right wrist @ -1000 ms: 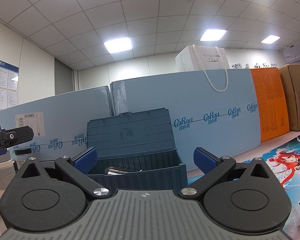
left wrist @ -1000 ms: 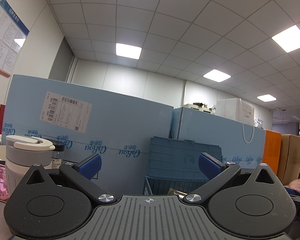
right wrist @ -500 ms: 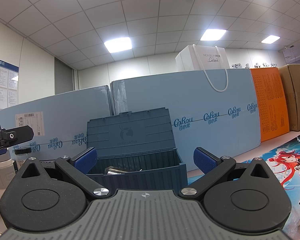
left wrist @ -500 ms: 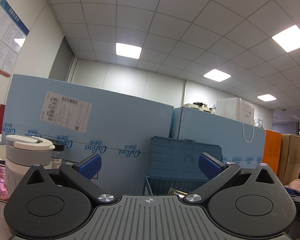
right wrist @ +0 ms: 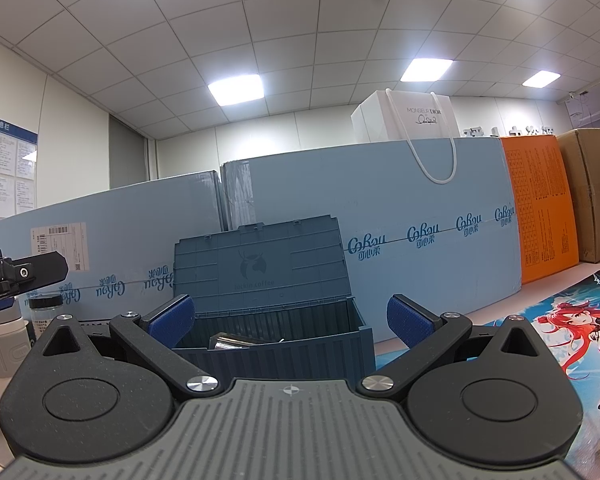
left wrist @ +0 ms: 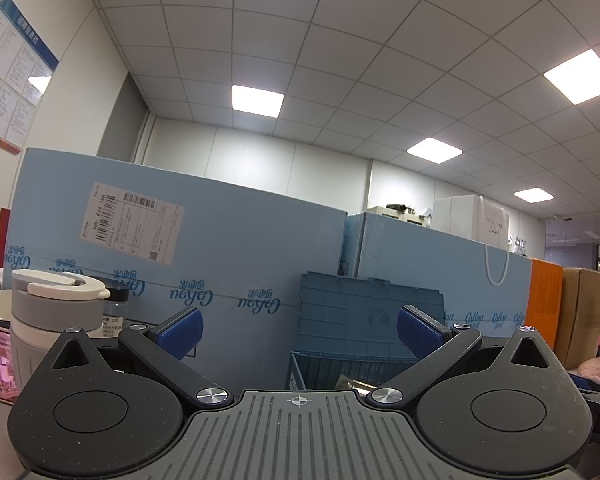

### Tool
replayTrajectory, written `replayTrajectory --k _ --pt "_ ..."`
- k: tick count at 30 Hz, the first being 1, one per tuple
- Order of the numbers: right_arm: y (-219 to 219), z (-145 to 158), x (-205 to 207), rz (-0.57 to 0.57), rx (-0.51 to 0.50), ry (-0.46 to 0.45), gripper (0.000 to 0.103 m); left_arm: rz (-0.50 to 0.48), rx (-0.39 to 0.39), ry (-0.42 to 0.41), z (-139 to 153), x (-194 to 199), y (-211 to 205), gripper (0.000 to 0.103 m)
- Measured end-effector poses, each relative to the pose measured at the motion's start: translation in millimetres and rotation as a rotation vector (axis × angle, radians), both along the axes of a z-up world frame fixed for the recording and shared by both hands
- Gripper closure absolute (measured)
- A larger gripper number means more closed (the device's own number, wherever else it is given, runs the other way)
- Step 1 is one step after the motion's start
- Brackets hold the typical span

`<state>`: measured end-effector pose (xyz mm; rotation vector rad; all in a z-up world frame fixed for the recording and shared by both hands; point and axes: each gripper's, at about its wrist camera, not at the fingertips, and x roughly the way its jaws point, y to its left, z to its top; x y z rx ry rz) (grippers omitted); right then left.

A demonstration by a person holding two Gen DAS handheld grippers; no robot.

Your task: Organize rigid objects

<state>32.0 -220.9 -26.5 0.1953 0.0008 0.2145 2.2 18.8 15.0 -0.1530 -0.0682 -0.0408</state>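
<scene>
Both tools are empty. The left gripper [left wrist: 299, 330] has its blue-padded fingers spread wide with nothing between them; the right gripper [right wrist: 288, 322] stands the same way, fingers apart and bare.

Landmark: the dark blue ribbed plastic crate with a hinged lid [right wrist: 276, 344], which stands in front of the pale blue printed cartons [right wrist: 400, 240]. Its lid is raised and leans back toward them.

Hazards, as judged from this position:
- The raised lid appears unsecured. A gripper reaching over the crate's far rim could knock it forward and shut it on the tool.
- The grey and white lidded tumbler [left wrist: 56, 320], left of the crate, is tall and likely top-heavy. A pinch high on its lid could tip it against the small clear jar with a black cap [right wrist: 46, 316] just beside it.
- The left gripper's body shows at the left edge of the right wrist view, so both tools are close together; simultaneous reaches toward the crate risk collision.

Containers:
- Crate: holds at least one shiny metallic object [right wrist: 230, 342] lying tilted inside (identity not discernible). The remaining contents are hidden by the front wall.
- Tumbler: closed; contents not visible.
- Jar: capped, labelled; contents not discernible.
</scene>
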Motion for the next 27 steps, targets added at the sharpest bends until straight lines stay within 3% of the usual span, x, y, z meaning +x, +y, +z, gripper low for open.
replayTrajectory --k 27 --pt "-0.7 0.5 -0.5 0.001 -0.002 0.000 0.000 0.007 0.000 0.017 -2.5 3.0 1.3 0.000"
